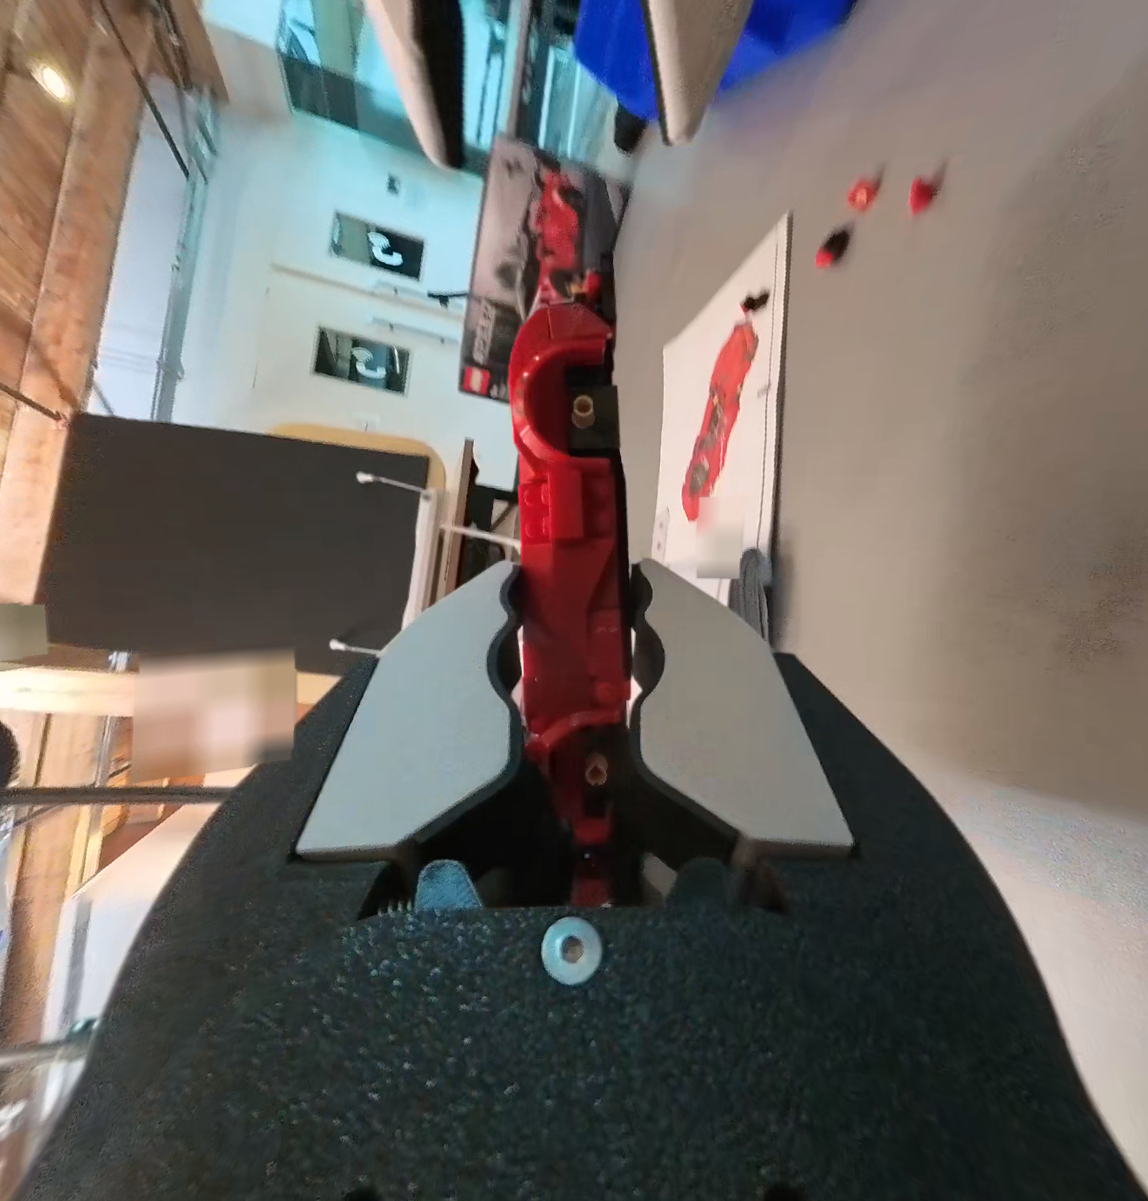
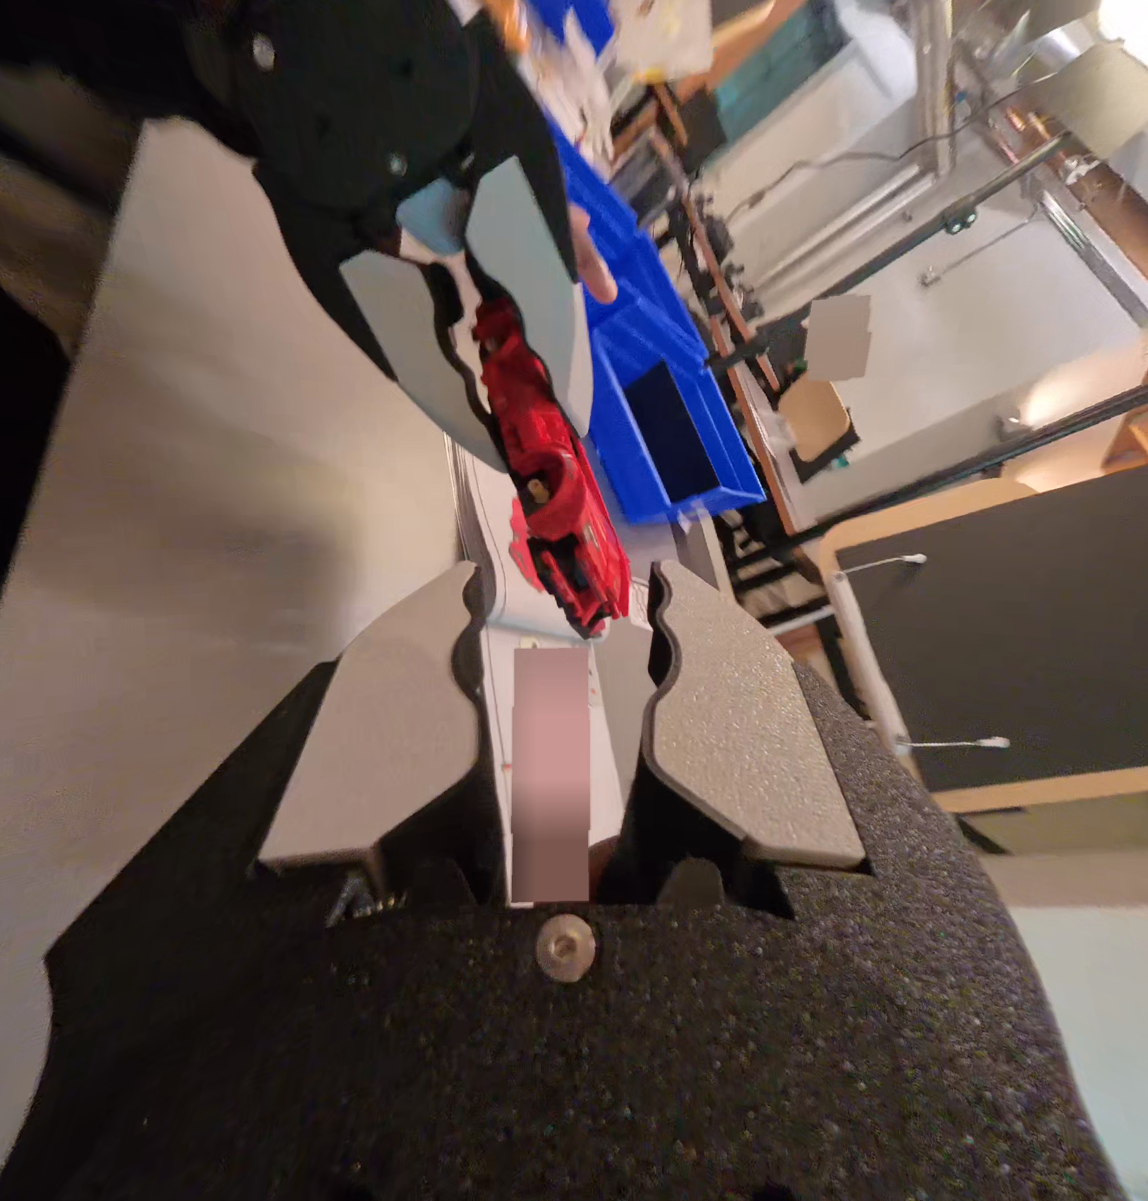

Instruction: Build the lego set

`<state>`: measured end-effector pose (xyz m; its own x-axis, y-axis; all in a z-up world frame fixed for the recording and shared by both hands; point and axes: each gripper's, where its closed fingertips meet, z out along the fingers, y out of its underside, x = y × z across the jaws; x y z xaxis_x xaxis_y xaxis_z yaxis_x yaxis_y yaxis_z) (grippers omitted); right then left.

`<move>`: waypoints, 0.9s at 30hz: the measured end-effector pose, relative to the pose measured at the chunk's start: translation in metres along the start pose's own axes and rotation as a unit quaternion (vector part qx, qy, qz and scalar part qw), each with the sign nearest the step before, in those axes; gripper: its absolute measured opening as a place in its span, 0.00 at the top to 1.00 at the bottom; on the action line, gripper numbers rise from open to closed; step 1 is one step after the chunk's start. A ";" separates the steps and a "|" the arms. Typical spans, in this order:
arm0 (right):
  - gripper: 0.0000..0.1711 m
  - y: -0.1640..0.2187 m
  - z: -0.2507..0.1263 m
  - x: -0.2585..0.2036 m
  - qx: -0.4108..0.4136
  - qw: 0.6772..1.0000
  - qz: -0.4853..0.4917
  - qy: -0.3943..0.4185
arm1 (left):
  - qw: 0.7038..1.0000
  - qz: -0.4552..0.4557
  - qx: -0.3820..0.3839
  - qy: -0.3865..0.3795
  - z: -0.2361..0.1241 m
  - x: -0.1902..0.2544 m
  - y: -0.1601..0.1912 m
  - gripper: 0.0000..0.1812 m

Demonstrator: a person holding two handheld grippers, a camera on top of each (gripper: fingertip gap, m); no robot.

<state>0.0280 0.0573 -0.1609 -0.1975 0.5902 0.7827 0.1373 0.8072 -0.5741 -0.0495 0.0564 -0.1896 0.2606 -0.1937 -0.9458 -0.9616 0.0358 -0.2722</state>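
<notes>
My left gripper [image 1: 574, 572] is shut on a red lego car body [image 1: 568, 468], held on its side in the air, with a wheel arch and tan axle pins showing. In the right wrist view the same car [image 2: 545, 481] hangs from the left gripper [image 2: 525, 429] just ahead of my right gripper [image 2: 564, 578]. My right gripper is open and empty, and the car's end sits close to its fingertips. The right gripper's fingers [image 1: 421, 78] show at the top of the left wrist view.
An open instruction booklet [image 1: 720, 422] lies on the grey table [image 1: 948, 455]. Small red and black loose pieces [image 1: 863, 195] lie beyond it. The set's box [image 1: 538, 260] stands at the table edge. A blue bin [image 2: 662, 403] sits behind the car.
</notes>
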 end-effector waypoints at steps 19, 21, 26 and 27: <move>0.77 0.025 0.056 -0.075 -0.125 0.940 0.230 -0.219 | 0.986 0.134 -0.083 0.060 0.014 0.077 0.016 0.83; 0.77 0.027 0.063 -0.079 -0.151 0.937 0.222 -0.221 | 0.986 0.128 -0.082 0.061 0.015 0.079 0.014 0.83; 0.83 0.041 0.073 -0.090 -0.212 0.933 0.188 -0.223 | 0.988 0.123 -0.077 0.059 0.016 0.082 0.008 0.83; 0.86 0.043 0.073 -0.092 -0.220 0.931 0.185 -0.225 | 0.988 0.125 -0.077 0.056 0.017 0.083 0.007 0.83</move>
<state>-0.0190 0.0374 -0.2755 -0.4309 0.8464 0.3131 0.6414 0.5313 -0.5535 -0.0331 0.0572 -0.2732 0.0099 -0.3053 -0.9522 -0.9987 -0.0510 0.0060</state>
